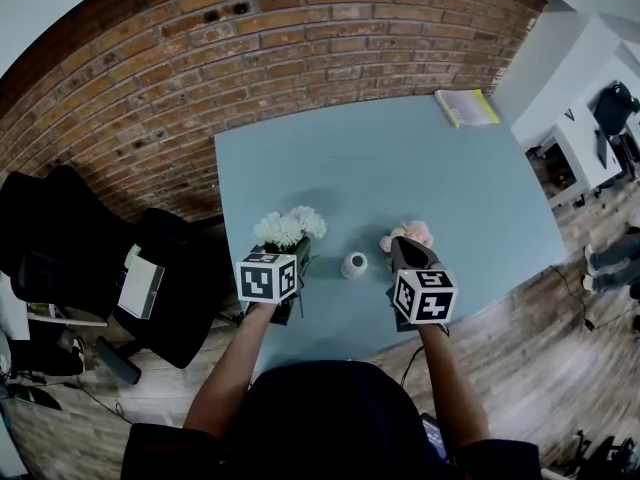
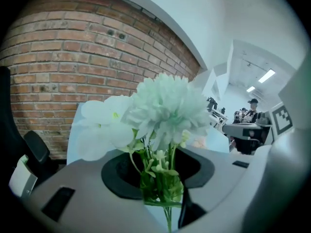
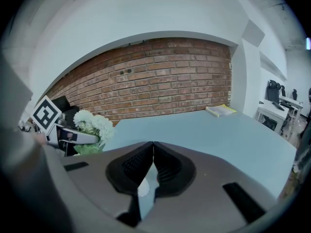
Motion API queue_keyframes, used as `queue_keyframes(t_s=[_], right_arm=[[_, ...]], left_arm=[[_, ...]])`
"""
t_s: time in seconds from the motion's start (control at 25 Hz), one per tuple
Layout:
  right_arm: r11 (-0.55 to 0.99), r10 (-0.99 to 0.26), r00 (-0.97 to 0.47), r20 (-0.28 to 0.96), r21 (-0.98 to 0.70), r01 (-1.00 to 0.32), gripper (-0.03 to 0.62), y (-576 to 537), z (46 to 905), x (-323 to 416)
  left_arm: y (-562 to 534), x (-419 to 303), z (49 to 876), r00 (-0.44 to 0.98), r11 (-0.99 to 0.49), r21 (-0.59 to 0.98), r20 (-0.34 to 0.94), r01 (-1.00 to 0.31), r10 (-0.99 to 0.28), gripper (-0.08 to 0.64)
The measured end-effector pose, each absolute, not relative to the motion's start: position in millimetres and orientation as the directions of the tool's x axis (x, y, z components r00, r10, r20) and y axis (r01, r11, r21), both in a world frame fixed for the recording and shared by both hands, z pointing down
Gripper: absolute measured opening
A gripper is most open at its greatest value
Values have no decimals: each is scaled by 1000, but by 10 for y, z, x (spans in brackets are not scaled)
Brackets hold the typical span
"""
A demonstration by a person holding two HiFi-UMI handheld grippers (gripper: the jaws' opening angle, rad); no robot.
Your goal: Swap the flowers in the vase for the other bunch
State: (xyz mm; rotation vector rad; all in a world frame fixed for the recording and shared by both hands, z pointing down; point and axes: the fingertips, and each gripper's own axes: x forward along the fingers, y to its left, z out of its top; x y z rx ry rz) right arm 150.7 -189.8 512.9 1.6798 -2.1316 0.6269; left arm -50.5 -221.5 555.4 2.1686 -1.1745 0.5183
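Two bunches: my left claw (image 2: 158, 174) pinches the thin stems of the white bunch (image 2: 165, 106), beside the vase (image 1: 354, 265). Right claw (image 3: 151, 152) closed, empty, near the pink bunch (image 1: 410, 233) on the desk (image 1: 450, 188). Light, floppy, probably crushable: take stems, not blooms.
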Motion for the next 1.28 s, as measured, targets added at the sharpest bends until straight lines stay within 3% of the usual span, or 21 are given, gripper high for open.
queue_keyframes(t_s=[0.4, 1.28], right_arm=[[186, -827, -226, 515, -129, -974, 13, -1826, 5062, 1511], [166, -827, -215, 519, -139, -976, 14, -1739, 5102, 1595]], left_arm=[[-2299, -264, 4822, 607, -525, 305, 427, -795, -670, 166], [-2226, 273, 3697, 735, -712, 183, 122, -678, -667, 166]])
